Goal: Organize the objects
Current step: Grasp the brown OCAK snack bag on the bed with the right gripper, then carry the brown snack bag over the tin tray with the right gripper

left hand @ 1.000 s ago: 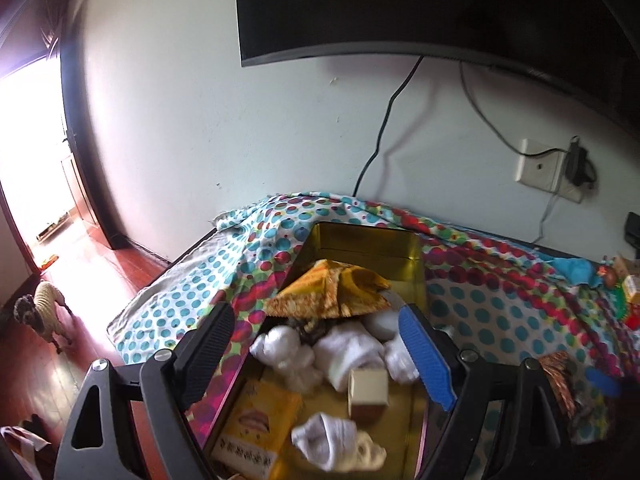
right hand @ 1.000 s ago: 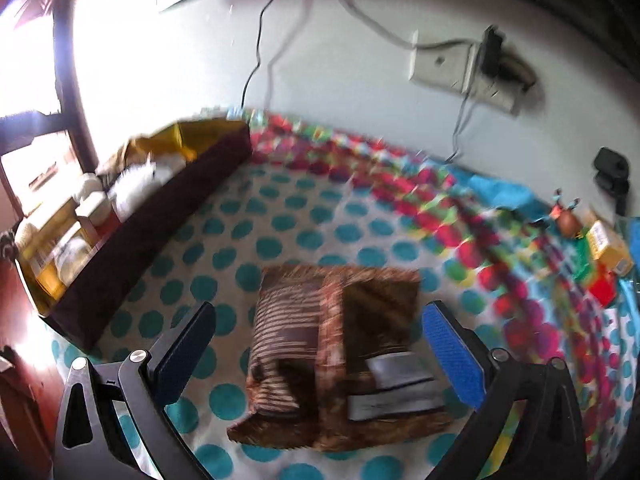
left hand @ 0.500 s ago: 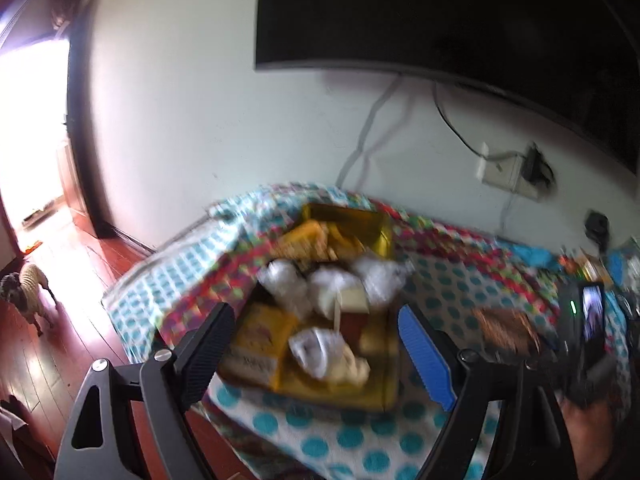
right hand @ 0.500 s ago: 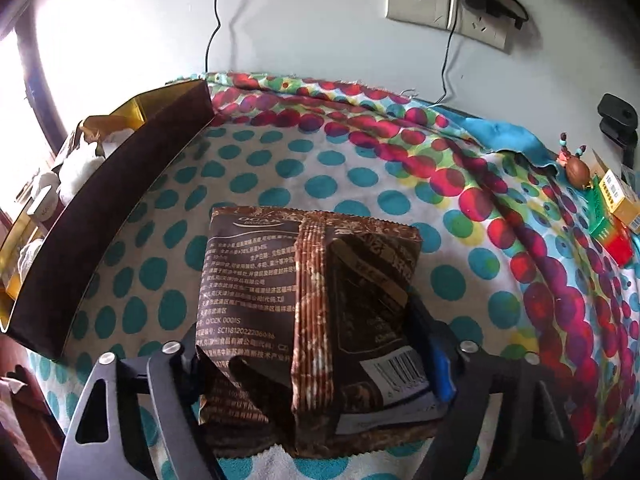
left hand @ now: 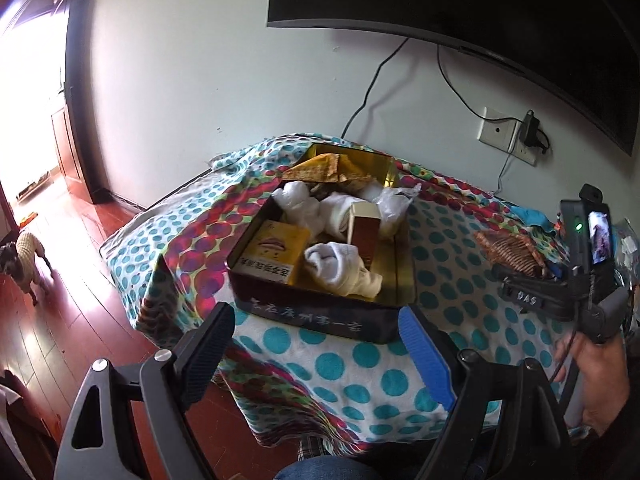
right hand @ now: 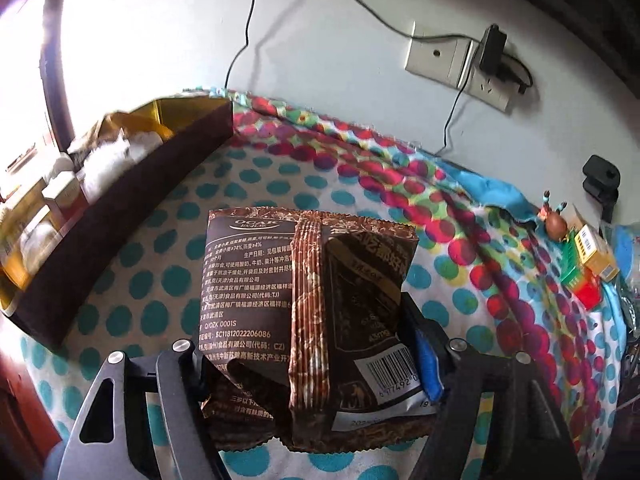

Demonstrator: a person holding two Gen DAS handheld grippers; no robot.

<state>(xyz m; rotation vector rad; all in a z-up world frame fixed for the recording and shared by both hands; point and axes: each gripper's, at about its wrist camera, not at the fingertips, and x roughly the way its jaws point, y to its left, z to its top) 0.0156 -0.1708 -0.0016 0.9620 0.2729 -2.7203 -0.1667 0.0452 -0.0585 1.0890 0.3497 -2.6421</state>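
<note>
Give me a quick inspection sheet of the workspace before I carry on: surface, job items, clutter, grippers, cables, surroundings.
Surface: polka-dot cloth covers the table, hanging over its edge.
Job's things: brown snack packet lies on the cloth; open tin box holds white socks, a yellow packet and a small carton.
Clutter: small boxes and a toy figure at the cloth's far right.
Grippers: right gripper closing, packet between the jaws; left gripper open, empty, short of the tin.
Cables: black cable runs down the wall; a plug sits in the wall socket.
Surroundings: wall-mounted screen; small dog on the wooden floor.
</note>
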